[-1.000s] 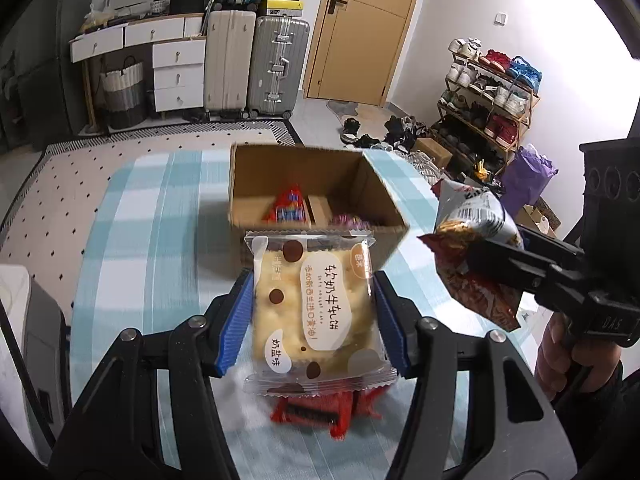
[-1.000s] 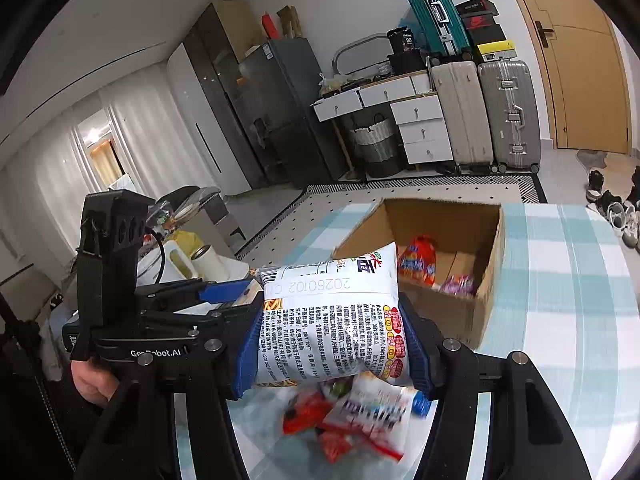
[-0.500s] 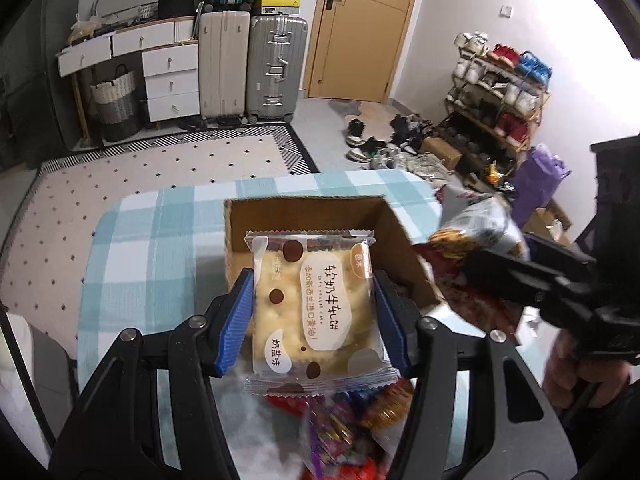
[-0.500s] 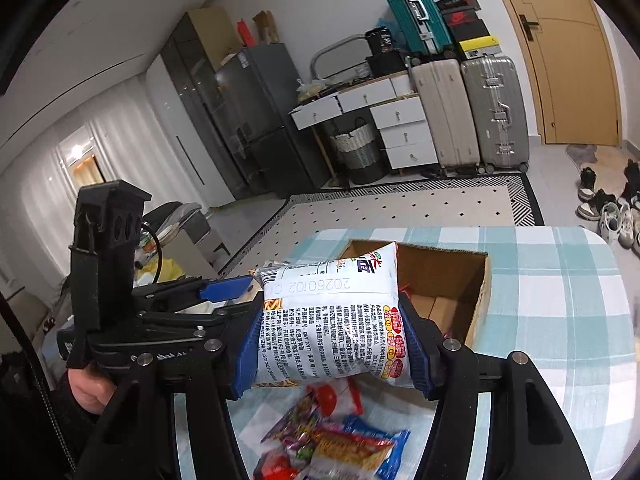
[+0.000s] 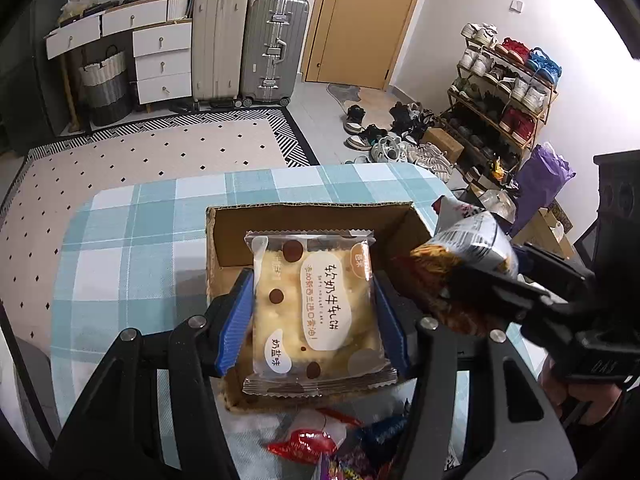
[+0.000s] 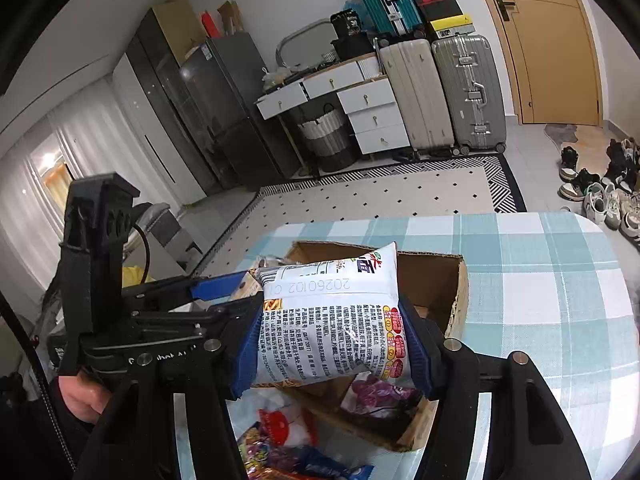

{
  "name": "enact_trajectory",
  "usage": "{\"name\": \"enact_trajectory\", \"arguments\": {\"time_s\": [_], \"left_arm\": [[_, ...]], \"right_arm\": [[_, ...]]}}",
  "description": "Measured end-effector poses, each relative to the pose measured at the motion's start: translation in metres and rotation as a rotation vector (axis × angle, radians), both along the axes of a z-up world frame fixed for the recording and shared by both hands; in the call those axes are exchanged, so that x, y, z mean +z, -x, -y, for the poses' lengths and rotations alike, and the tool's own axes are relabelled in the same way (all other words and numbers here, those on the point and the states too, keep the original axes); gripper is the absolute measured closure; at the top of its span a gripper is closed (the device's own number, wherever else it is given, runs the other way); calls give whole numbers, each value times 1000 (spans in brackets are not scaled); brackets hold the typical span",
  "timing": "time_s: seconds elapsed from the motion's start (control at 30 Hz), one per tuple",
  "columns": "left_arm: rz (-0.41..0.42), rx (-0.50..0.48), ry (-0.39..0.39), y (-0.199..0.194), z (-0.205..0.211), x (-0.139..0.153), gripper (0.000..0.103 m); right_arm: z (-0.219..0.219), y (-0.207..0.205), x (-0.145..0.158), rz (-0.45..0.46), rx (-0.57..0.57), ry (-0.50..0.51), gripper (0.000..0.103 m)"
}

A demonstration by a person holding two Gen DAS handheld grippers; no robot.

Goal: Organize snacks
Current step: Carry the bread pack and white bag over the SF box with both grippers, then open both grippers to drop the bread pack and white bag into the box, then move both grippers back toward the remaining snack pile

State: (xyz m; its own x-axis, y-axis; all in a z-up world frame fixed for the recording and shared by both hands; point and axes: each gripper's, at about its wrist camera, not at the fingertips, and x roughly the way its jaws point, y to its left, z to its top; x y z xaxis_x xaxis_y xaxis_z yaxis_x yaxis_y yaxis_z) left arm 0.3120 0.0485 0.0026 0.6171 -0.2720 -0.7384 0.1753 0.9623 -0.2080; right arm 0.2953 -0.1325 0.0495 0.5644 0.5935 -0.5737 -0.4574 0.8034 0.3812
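Blue-checked tabletop [image 5: 120, 248] carries open cardboard box [image 5: 304, 216] at centre. Nearest camera: loose snack packets [image 5: 316, 440] heaped on tabletop before box. Left claw [image 5: 316, 312] clamped on clear-wrapped nougat cracker pack [image 5: 316, 312], pack held over box opening. Right claw [image 6: 332, 340] clamped on white printed chip bag [image 6: 332, 320], bag above box near edge, just beside left claw. Purple packet [image 6: 376, 396] lies inside box. Beyond: dotted rug [image 5: 140, 152], suitcases [image 5: 272, 48], white drawer unit [image 5: 160, 60], shoe rack [image 5: 504, 92], door [image 5: 364, 20].
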Motion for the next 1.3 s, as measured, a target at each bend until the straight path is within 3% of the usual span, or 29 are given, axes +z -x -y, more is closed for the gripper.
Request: {"name": "enact_trajectory", "arguments": {"time_s": [0.17,0.27,0.33,0.4,0.8,1.3], "left_arm": [[-6,-15,-2,-12,5,-10,48],[-11,-6,-45,-19,10,-15,44],[-18,-1,-49,-21,10,-18,33],[-13,-2,-30,-20,8,-18,21],[64,12,-56,31,10,10,20],[147,29,-64,118,15,50,18]], "right_arm": [[-4,-12,-14,1,-14,33,40],[-7,-16,-18,8,-21,53,37],[-7,-18,-20,16,-25,68,30],[-4,-18,-20,23,-39,67,29],[16,16,2,53,-35,26,25],[12,94,44,149,0,39,19]]}}
